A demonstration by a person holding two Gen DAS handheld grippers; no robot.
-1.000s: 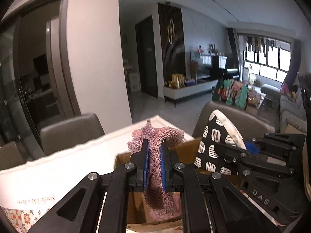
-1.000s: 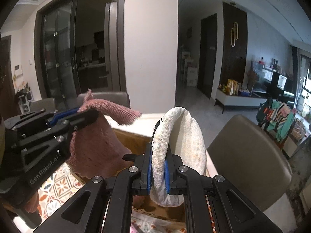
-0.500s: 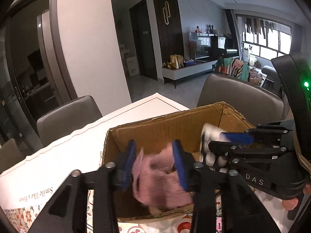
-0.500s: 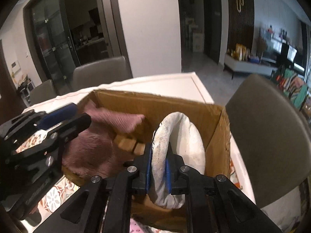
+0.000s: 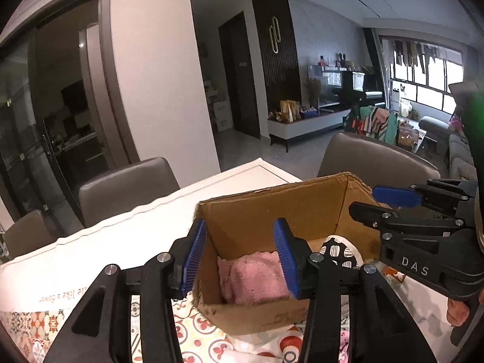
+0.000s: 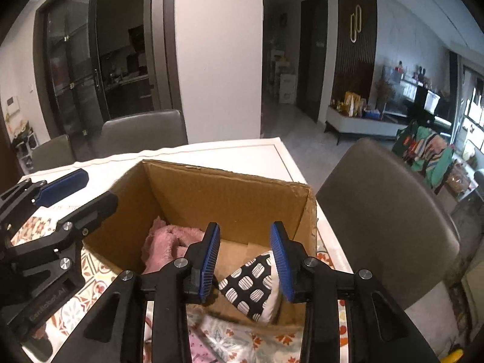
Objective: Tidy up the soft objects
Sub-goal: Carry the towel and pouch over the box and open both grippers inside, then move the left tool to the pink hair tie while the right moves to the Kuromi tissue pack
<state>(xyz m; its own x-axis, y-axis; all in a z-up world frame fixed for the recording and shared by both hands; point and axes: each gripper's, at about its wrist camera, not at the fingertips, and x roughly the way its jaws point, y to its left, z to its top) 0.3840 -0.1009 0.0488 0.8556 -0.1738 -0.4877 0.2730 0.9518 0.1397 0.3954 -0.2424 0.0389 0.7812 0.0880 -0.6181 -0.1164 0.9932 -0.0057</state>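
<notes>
An open cardboard box stands on the table. A pink fluffy cloth lies inside it at the left. A black-and-white patterned cloth lies inside at the right. My left gripper is open and empty just above the pink cloth; it also shows in the right wrist view. My right gripper is open and empty above the patterned cloth; it also shows in the left wrist view.
The table carries a patterned cloth and a white cover. Grey chairs stand behind the table and at its right side. A pillar and glass doors stand beyond.
Both grippers lowered their cloths into the box, opened and let them go. The pink cloth and the patterned cloth now lie in the box.
</notes>
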